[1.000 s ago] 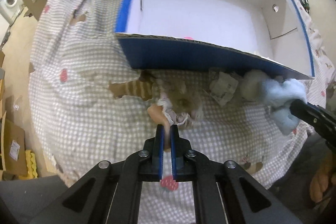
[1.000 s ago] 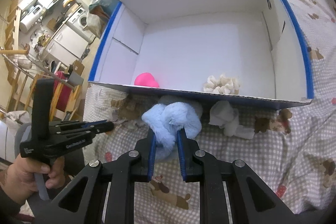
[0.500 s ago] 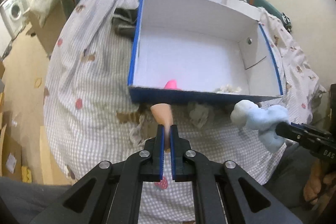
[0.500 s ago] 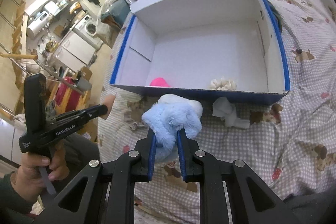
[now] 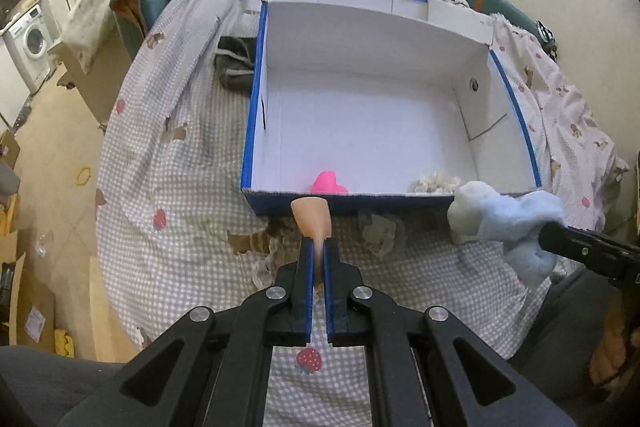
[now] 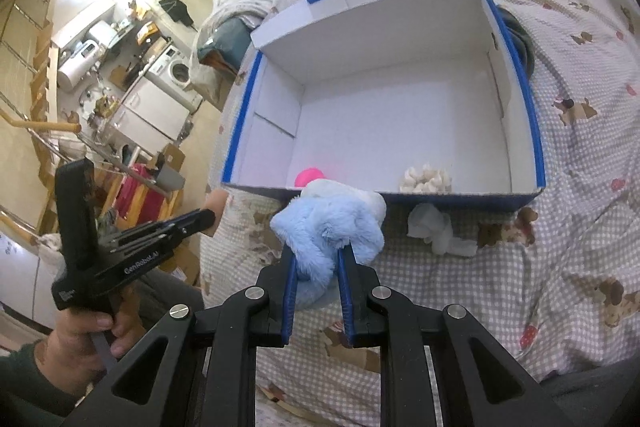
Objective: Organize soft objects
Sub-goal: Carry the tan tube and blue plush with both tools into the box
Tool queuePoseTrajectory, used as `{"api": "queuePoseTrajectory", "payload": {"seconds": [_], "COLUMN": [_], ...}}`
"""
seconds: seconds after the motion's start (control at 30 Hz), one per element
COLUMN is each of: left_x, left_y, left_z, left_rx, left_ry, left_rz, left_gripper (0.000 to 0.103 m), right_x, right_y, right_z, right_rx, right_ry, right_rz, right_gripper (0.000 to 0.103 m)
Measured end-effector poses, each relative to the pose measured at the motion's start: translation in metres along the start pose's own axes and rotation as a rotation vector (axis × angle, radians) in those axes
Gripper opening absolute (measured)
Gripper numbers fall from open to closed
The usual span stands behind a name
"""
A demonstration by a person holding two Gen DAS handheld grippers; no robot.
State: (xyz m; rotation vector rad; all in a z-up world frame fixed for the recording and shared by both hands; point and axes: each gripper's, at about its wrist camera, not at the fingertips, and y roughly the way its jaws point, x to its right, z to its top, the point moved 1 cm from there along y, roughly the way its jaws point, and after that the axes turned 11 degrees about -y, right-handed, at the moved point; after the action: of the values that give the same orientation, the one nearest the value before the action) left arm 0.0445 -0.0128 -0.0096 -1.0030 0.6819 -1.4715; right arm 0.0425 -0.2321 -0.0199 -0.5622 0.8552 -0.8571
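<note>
One blue-edged cardboard box (image 5: 256, 131) sits on the checked bedspread (image 5: 168, 195) and holds two items: a pink toy (image 5: 326, 183) and a cream scrunchie (image 6: 426, 179). The left gripper (image 5: 316, 247) is clamped on a peach soft piece (image 5: 312, 217). The right gripper (image 6: 316, 259) is clamped on a light-blue plush (image 6: 328, 227). Only the right wrist view shows a white cloth (image 6: 438, 229) lying just outside the box.

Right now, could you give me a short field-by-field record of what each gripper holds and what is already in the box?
left gripper: shut on peach soft piece
right gripper: shut on blue plush toy
box: open, white inside, blue outside, on the bed
in box: pink soft object, cream scrunchie, both near the front wall
outside box: white cloth on the bedsheet, by the front wall
</note>
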Motion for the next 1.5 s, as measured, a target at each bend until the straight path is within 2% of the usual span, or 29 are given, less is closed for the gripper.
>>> {"api": "queuePoseTrajectory", "payload": {"seconds": [0.2,0.37,0.67,0.9,1.1,1.17,1.27,1.5], "left_x": [0.003,0.011,0.032,0.042,0.045,0.044,0.044,0.054], "left_y": [-0.010,-0.011,0.001,0.038,0.079,0.095,0.111,0.120], "left_z": [0.019,0.044,0.084,0.106,0.110,0.108,0.108,0.103], "left_rx": [0.023,0.053,0.078,0.045,0.033,0.017,-0.019,0.008], "left_ry": [-0.018,-0.010,0.022,0.044,0.060,0.060,0.037,0.086], "left_rz": [-0.006,0.000,0.001,0.028,0.066,0.097,0.095,0.107], "left_gripper": [0.004,0.005,0.005,0.005,0.005,0.005,0.005,0.005], "right_x": [-0.007,-0.004,0.008,0.035,0.060,0.059,0.057,0.054], "right_y": [-0.032,-0.038,-0.008,0.023,0.059,0.064,0.073,0.095], "right_z": [0.025,0.050,0.079,0.094,0.088,0.089,0.090,0.085], "right_rx": [0.090,0.122,0.122,0.167,0.098,0.090,0.068,-0.011], "right_ry": [-0.022,-0.033,-0.024,0.018,0.082,0.062,0.033,0.004], "right_rz": [0.004,-0.004,-0.019,-0.081,-0.097,-0.103,-0.105,-0.106], "right_gripper": [0.021,0.021,0.021,0.021,0.021,0.021,0.021,0.021]}}
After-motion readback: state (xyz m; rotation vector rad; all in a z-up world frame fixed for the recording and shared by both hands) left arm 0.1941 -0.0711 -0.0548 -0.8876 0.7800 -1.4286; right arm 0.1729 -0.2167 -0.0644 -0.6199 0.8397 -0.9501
